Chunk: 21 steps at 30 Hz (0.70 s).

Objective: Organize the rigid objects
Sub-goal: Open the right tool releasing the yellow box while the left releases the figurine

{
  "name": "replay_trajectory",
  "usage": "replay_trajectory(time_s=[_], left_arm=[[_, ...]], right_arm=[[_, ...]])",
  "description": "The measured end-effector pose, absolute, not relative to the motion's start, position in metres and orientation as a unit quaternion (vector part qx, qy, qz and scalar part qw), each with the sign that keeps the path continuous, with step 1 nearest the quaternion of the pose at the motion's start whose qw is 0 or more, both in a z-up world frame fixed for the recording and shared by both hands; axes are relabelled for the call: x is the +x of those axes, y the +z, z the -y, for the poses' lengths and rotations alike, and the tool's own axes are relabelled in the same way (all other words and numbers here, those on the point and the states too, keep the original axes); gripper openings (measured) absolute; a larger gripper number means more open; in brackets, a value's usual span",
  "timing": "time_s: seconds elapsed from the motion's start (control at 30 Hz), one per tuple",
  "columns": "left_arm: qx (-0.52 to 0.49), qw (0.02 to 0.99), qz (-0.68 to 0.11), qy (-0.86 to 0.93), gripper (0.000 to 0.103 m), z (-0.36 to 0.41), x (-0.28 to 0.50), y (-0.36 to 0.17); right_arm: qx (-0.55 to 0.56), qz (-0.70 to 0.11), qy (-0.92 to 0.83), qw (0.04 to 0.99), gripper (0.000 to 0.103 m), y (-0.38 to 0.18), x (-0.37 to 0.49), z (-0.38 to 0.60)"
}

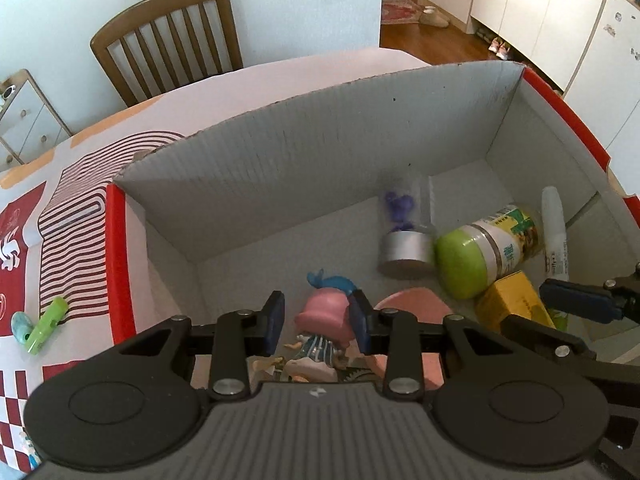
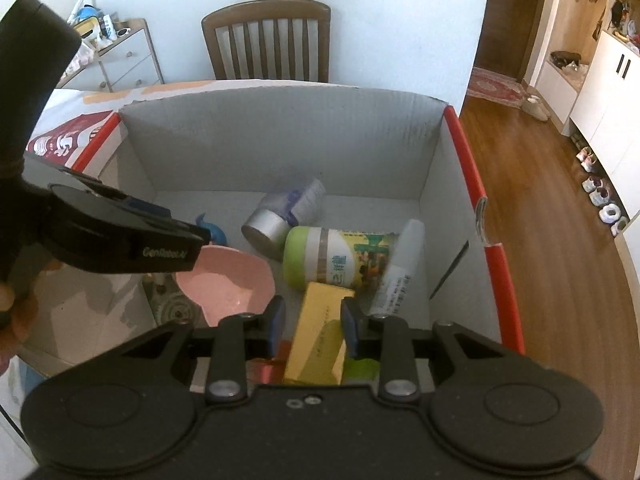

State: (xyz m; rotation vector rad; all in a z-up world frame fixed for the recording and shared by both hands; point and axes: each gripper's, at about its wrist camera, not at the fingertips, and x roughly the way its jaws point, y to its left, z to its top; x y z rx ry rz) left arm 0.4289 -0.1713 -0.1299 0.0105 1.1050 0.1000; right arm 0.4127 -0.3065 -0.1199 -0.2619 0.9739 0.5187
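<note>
I have both tongs down inside the cardboard box (image 1: 320, 152), which sits on a patterned tablecloth (image 1: 68, 216). My left gripper (image 1: 318, 322) is clamped on a small toy figure (image 1: 320, 320), its blue pads pressing either side of the pink hat, with the striped body hanging below toward six o'clock. The figure looks like light, hard plastic, stiff but with thin bits such as the blue fin at twelve o'clock that could snap, so I judge the broad hat is the right place to hold it, not the limbs. My right gripper (image 2: 312, 328) straddles a yellow carton (image 2: 320, 336); the jaws are only narrowly parted and look closed against its long sides, though I cannot be sure how hard the pads bite. I reckon the carton is light and a little crushable, best held across its flat faces near the middle. At ten o'clock from it lies a pink bowl (image 2: 228, 280), smooth and likely slippery. At twelve o'clock lies a green-lidded jar (image 2: 336, 258) on its side, which could roll, with a white tube (image 2: 400, 268) leaning at one o'clock and a silver-capped clear bottle (image 2: 280, 216) beyond.
</note>
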Motion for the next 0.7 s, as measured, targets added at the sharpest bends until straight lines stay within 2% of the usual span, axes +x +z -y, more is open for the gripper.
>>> replay_trajectory(time_s=[0.3, 0.37, 0.43, 0.5, 0.63, 0.7], left_arm=[[-0.003, 0.856, -0.515, 0.052, 0.038, 0.17, 0.423, -0.118], [-0.005, 0.859, -0.51, 0.053, 0.042, 0.17, 0.418, -0.114], [-0.009, 0.863, -0.502, 0.054, 0.051, 0.17, 0.413, -0.109], [-0.013, 0.868, -0.494, 0.056, 0.053, 0.17, 0.409, -0.102], [-0.02, 0.877, -0.478, 0.049, 0.053, 0.171, 0.397, -0.09], [-0.021, 0.88, -0.472, 0.046, 0.053, 0.172, 0.391, -0.084]], right_arm=[[-0.123, -0.457, 0.252, 0.844, 0.039, -0.111, 0.411, 0.312], [-0.122, -0.456, 0.253, 0.844, 0.042, -0.108, 0.41, 0.313], [-0.119, -0.455, 0.254, 0.845, 0.044, -0.105, 0.409, 0.314], [-0.115, -0.452, 0.256, 0.847, 0.047, -0.101, 0.408, 0.315], [-0.113, -0.447, 0.261, 0.848, 0.051, -0.094, 0.405, 0.318], [-0.111, -0.445, 0.263, 0.849, 0.056, -0.091, 0.402, 0.319]])
